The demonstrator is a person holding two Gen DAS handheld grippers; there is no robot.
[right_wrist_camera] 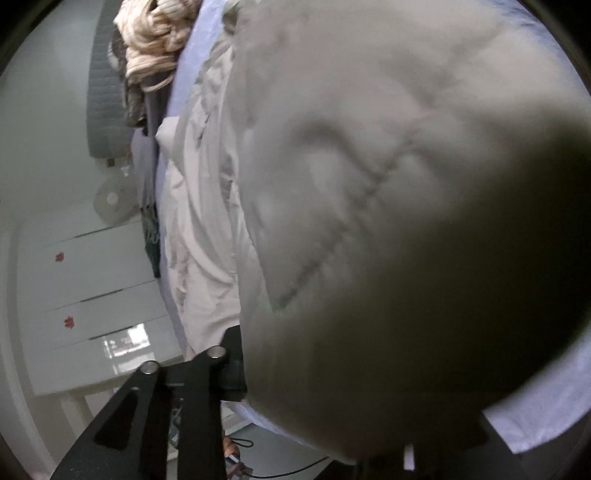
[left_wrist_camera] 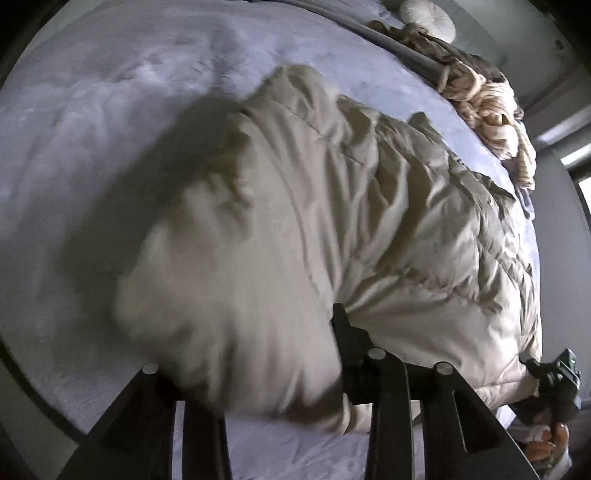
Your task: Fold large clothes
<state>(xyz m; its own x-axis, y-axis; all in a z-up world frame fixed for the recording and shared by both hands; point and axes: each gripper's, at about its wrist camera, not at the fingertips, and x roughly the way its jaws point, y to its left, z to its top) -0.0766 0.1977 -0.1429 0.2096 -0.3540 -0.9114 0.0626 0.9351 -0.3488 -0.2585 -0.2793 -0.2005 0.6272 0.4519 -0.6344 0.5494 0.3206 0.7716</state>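
**Puffer jacket gripped at both ends over the bed**

Fingers of the left gripper (left_wrist_camera: 341, 332) are clamped on a bunched fold of the beige quilted jacket (left_wrist_camera: 332, 206), fabric puckering into the pinch. The right gripper (left_wrist_camera: 532, 363) bites the jacket's far corner in the left wrist view; in its own view one finger (right_wrist_camera: 231, 365) shows and the padded fabric hides the rest. The jacket lies along the lavender bedspread (left_wrist_camera: 110, 129), its near edge lifted. Beyond it sits a cream knit pile (left_wrist_camera: 491, 110) and a round white cushion (left_wrist_camera: 428, 16).
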